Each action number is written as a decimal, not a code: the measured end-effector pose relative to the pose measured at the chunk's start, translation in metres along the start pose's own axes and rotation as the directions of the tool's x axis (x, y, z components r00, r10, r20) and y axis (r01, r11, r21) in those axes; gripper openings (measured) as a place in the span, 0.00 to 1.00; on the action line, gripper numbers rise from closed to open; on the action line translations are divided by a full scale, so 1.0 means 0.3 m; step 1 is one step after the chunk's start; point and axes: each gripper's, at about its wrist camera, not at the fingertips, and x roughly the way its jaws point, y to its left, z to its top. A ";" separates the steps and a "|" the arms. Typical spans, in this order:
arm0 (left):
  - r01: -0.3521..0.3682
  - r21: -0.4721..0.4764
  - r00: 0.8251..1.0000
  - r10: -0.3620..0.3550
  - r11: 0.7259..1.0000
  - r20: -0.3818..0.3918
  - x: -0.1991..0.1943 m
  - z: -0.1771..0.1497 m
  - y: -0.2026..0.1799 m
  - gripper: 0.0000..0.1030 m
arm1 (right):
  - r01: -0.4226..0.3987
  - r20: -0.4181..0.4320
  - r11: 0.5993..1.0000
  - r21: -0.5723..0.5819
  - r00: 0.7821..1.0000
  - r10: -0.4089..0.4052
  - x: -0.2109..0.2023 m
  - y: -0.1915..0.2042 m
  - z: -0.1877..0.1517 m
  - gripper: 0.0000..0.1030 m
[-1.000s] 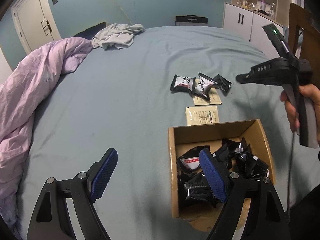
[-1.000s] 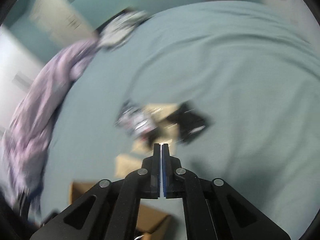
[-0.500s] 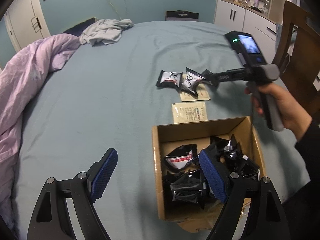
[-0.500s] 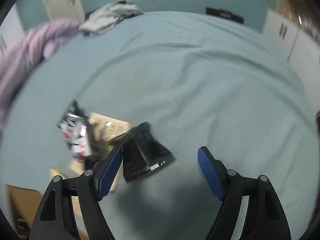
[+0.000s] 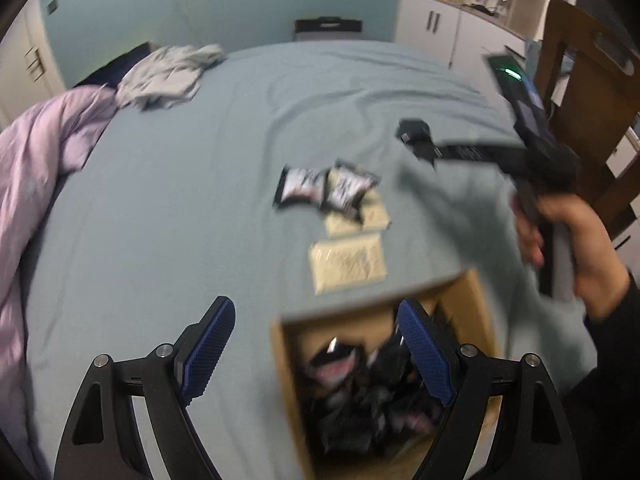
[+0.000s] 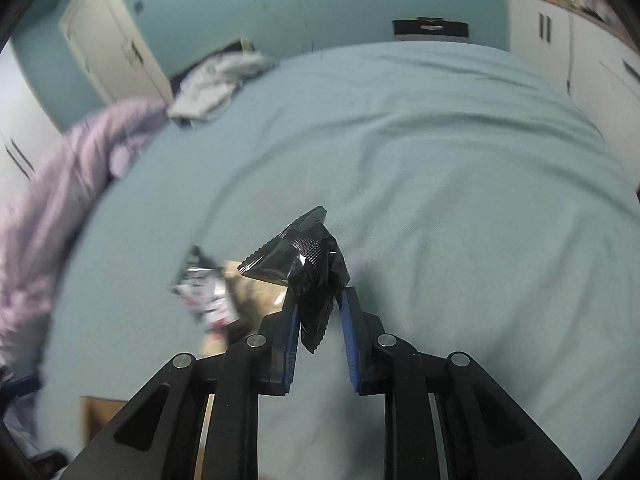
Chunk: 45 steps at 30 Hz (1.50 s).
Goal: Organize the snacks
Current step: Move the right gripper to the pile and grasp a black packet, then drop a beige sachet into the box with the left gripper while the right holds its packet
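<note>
A black snack packet (image 6: 308,264) is pinched between the blue pads of the right gripper (image 6: 318,312) and is held above the blue bedsheet (image 6: 440,160), clear of the fabric. Two more black-and-white packets (image 5: 326,190) and two pale sachets (image 5: 348,264) are seen lying on the sheet just beyond the cardboard box (image 5: 288,364) (already holding several dark packets). The left gripper (image 5: 316,352) is held with its jaws wide apart and nothing between them, its right pad over the box. A lilac duvet (image 5: 36,168) is bunched at the bed's left edge.
</note>
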 end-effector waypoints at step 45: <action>0.039 -0.283 0.999 -0.030 0.958 0.034 -0.145 0.066 0.102 0.00 | 0.086 0.146 0.995 -0.040 0.986 -0.079 -0.570 0.101 -0.527 0.18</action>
